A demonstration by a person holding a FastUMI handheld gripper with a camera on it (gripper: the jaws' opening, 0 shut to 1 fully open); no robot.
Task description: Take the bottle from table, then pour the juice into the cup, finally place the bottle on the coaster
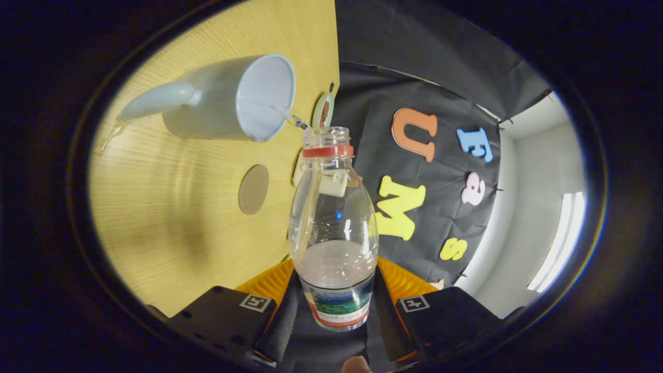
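Pouring was under way: the gripper (pixel 335 290) was clamped on the bottle (pixel 334 228), one finger pressed to each side of its labelled lower body, so that the open neck pointed forward, away from the fingers. The whole view was rolled, which suggests the bottle had been tipped sideways to bring its mouth to the rim of the cup (pixel 235 98). A thin stream of clear liquid (pixel 287 115) ran from the mouth into the pale interior of the cup, which stood on the wooden bench (pixel 171 223) just beyond the neck. Some liquid remained in the bottle near the fingers, so pouring appeared unfinished. A round brown coaster (pixel 254 189) lay flat on the bench between cup and gripper, apart from both, presumably reserved for the bottle. A small round object (pixel 322 110) sat beyond the cup, too small to identify.
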